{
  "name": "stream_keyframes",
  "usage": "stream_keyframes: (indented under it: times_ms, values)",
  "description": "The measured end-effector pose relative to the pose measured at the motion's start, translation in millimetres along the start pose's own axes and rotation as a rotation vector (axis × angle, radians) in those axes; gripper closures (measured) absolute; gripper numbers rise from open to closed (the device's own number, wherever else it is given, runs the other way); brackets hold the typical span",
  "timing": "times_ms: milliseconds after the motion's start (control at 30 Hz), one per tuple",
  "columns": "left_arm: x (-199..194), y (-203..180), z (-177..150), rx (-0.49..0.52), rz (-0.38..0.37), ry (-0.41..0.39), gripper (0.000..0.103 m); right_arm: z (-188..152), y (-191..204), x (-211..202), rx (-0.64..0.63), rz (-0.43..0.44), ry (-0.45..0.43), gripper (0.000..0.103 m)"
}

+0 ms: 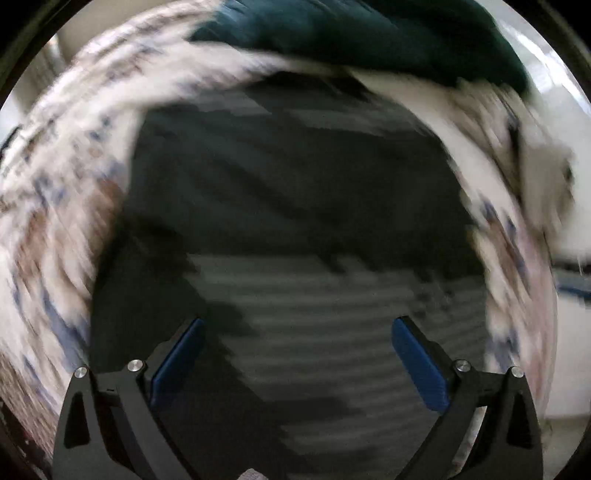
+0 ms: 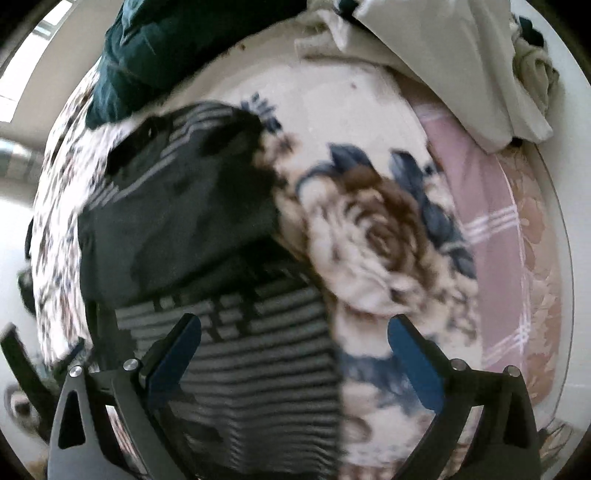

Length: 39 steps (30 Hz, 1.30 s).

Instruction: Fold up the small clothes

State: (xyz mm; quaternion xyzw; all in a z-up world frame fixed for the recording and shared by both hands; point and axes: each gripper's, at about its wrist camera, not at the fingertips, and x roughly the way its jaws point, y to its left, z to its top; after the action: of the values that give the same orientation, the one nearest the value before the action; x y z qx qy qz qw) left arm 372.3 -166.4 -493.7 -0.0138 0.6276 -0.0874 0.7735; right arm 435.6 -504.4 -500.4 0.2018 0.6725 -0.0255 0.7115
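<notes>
A dark garment with grey stripes (image 1: 295, 221) lies spread on a floral blanket (image 1: 55, 221). My left gripper (image 1: 297, 328) is open above the garment's near part, with nothing between its blue pads; this view is motion-blurred. In the right wrist view the same striped garment (image 2: 192, 229) lies left of centre on the floral blanket (image 2: 376, 229). My right gripper (image 2: 293, 325) is open and empty over the garment's near right edge, its left finger over the stripes and its right finger over the blanket.
A dark teal cloth (image 2: 147, 48) lies at the far end of the bed, also seen in the left wrist view (image 1: 369, 33). A pale cloth heap (image 2: 443, 55) lies at the far right. A pink checked sheet (image 2: 498, 221) borders the blanket's right side.
</notes>
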Motion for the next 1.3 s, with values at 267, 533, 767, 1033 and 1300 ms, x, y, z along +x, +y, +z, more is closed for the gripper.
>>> stream_keyframes:
  times_ms: [267,533,767,1033,1300]
  values:
    - [48.3,-165.2,-136.5,0.093,-0.057,0.246,0.000,4.2,-63.0,1.8,-0.137,0.045,0.086,0.001]
    - [80.6,-201.7,-166.2,0.214,0.060,0.191,0.060,46.8,-72.7,39.1,-0.170,0.197,0.108,0.001]
    - [59.7,-180.9,-157.9,0.188,0.033,0.098,0.099,126.9,-28.4,103.8,-0.133,0.407,0.127,0.002]
    - [30.2,-166.5,-152.3,0.115,0.001,0.049,0.099,192.5,22.3,163.3,-0.077,0.459,0.135,0.088]
    - [-29.7,-108.1,-145.7,-0.020,-0.028,-0.047,0.099,201.1,60.5,112.5,-0.116,0.383,0.060,0.097]
